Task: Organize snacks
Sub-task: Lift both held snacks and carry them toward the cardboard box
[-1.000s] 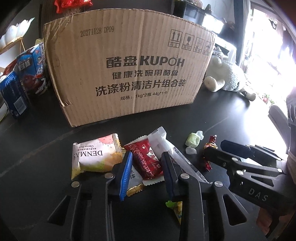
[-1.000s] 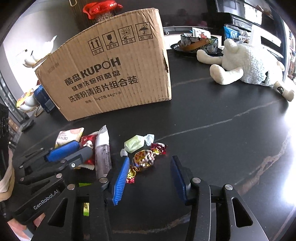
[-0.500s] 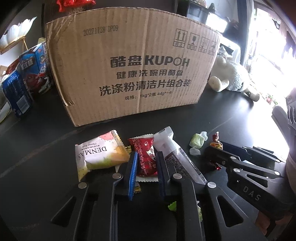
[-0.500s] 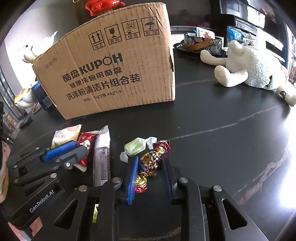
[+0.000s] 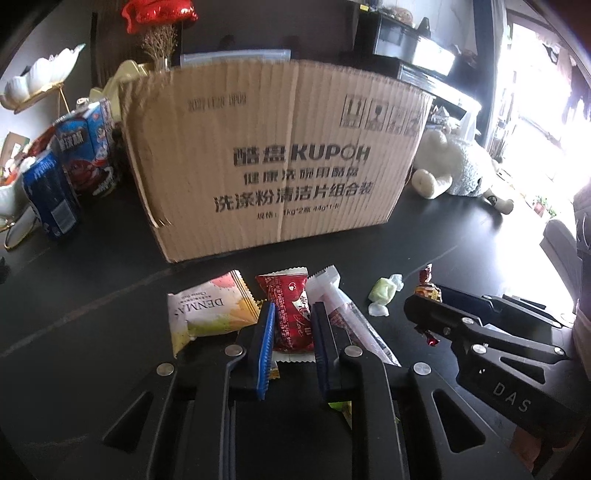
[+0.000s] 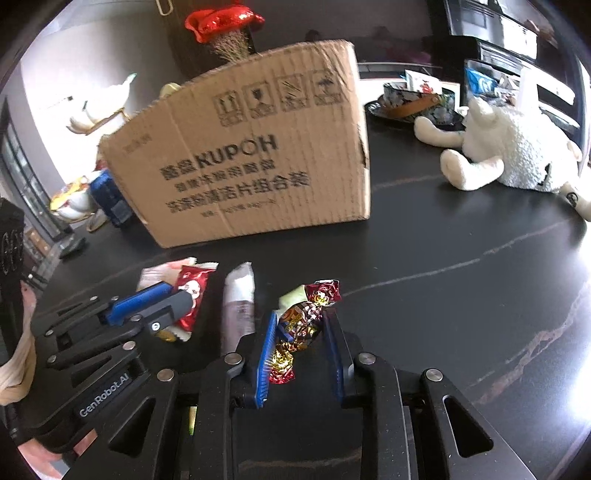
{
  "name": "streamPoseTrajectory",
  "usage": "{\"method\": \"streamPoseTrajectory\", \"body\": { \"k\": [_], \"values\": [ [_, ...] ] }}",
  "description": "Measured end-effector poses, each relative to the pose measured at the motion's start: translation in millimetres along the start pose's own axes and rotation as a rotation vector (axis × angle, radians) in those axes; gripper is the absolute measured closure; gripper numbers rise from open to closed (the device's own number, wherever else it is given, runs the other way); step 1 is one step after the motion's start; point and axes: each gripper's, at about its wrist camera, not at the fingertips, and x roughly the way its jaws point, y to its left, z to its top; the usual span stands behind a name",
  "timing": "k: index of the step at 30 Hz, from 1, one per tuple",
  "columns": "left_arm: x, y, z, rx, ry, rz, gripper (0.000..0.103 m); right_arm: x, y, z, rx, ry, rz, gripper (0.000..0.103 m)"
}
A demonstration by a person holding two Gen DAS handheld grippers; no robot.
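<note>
My left gripper (image 5: 291, 314) is shut on a red snack packet (image 5: 290, 310); it also shows in the right wrist view (image 6: 192, 295). My right gripper (image 6: 299, 325) is shut on a shiny red and gold wrapped candy (image 6: 303, 321), lifted a little off the table. A DENMA packet (image 5: 207, 314), a long clear packet (image 5: 347, 314) and a green candy (image 5: 382, 291) lie on the black table in front of a large KUPOH cardboard box (image 5: 280, 162), which also shows in the right wrist view (image 6: 251, 158).
Blue drink cartons (image 5: 70, 173) stand left of the box. A white plush sheep (image 6: 513, 151) lies at the right, with a patterned tray (image 6: 413, 103) behind it. A red foil bouquet (image 6: 221, 22) stands behind the box.
Both grippers closed from open: the left onto the red packet, the right onto the shiny candy. Both have since risen slightly with their snacks.
</note>
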Motion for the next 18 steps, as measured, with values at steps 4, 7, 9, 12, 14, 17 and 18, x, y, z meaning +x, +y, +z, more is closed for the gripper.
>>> {"method": "streamPoseTrajectory", "body": {
  "k": [4,7,9,12,14,17,18],
  "values": [
    [-14,-1,2,0.001,-0.020,0.002,0.083,-10,5,1,-0.004,-0.018,0.041,0.076],
    [-28,0,5,-0.004,-0.040,0.003,0.083,-16,9,4,-0.003,-0.033,0.065,0.076],
    [-36,0,8,-0.005,-0.056,0.008,0.083,-22,12,7,-0.010,-0.049,0.065,0.076],
    [-48,2,15,-0.011,-0.080,0.012,0.083,-32,13,13,-0.002,-0.077,0.069,0.076],
    [-55,2,19,-0.011,-0.096,0.015,0.083,-38,13,18,0.004,-0.097,0.064,0.076],
    [-69,1,28,-0.005,-0.128,0.024,0.083,-48,14,28,0.012,-0.125,0.068,0.076],
    [-74,0,31,0.001,-0.139,0.028,0.083,-51,15,31,0.012,-0.134,0.072,0.076]
  ]
}}
